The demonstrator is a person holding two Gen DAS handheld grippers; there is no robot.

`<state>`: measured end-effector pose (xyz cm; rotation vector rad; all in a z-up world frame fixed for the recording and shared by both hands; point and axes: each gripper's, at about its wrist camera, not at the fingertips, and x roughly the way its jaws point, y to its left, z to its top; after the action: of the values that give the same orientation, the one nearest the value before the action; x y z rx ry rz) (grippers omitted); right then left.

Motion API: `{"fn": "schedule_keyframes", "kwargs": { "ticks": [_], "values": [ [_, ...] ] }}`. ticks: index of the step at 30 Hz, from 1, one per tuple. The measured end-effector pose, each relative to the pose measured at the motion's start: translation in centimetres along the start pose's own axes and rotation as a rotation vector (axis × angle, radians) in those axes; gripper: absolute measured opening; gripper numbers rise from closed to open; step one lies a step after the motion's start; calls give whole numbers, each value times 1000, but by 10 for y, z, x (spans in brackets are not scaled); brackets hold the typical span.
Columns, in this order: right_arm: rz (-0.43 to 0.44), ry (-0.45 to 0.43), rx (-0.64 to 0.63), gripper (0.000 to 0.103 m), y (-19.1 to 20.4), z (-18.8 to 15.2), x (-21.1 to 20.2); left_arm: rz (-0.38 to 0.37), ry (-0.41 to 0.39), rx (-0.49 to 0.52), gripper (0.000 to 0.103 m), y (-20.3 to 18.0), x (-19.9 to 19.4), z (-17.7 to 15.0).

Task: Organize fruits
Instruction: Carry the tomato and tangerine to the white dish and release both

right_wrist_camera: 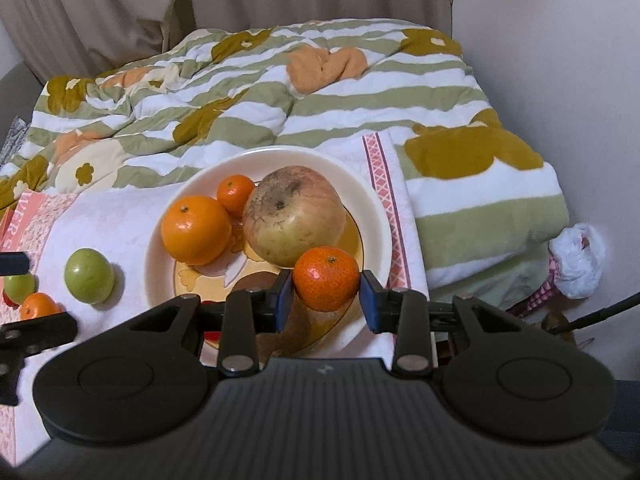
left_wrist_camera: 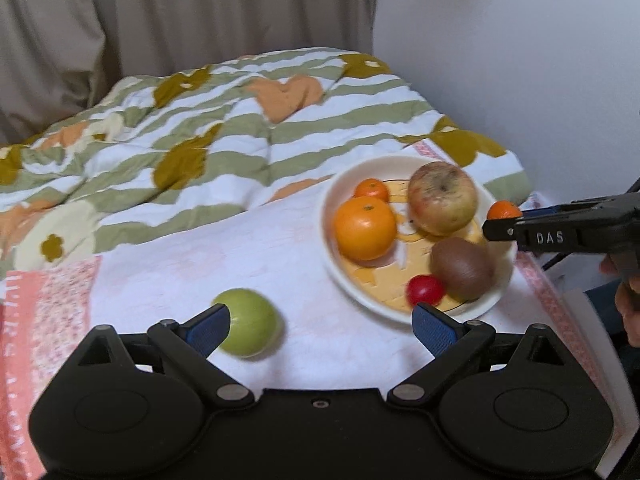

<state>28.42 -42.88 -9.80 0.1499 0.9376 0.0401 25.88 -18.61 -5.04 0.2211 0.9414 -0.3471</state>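
Beige curtains (right_wrist_camera: 120,12) hung behind a bed covered with a green-striped flowery quilt (right_wrist_camera: 280,100), and a pale pink cloth (left_wrist_camera: 240,256) was spread over the near part of the bed. Toward the cloth's right edge sat a cream plate (right_wrist_camera: 376,216) holding a big apple (right_wrist_camera: 294,214), a large orange (right_wrist_camera: 196,230), a small mandarin (right_wrist_camera: 235,195), a kiwi (left_wrist_camera: 462,266) and a red cherry tomato (left_wrist_camera: 425,290). The right tongs (right_wrist_camera: 326,300) were clamped on another mandarin (right_wrist_camera: 326,278), held just over the plate's near right rim. The left tongs (left_wrist_camera: 320,326) were spread wide with nothing in them, and a green apple (left_wrist_camera: 250,322) lay on the cloth right by the left finger (left_wrist_camera: 210,330), left of the plate. Couple more fruits sat near the cloth's left edge.
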Motion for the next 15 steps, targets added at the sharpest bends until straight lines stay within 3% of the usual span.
{"fn": "schedule_keyframes", "kwargs": {
  "ticks": [4,7,9,10,15],
  "values": [
    [2,9,10,52,-1,-1,9,20,-9,-10,99,7,-4,-8],
    [0,-1,-12,63,1,-1,10,42,-10,-25,99,10,-5,-12],
    [-11,-9,-17,95,3,-2,7,50,-17,-34,99,11,-9,-16],
    [-18,-26,-17,102,4,-3,3,53,-19,-38,99,11,-11,-17],
    [-44,-70,-58,103,13,-7,-18,65,-39,-57,99,8,-26,-24]
  ]
}}
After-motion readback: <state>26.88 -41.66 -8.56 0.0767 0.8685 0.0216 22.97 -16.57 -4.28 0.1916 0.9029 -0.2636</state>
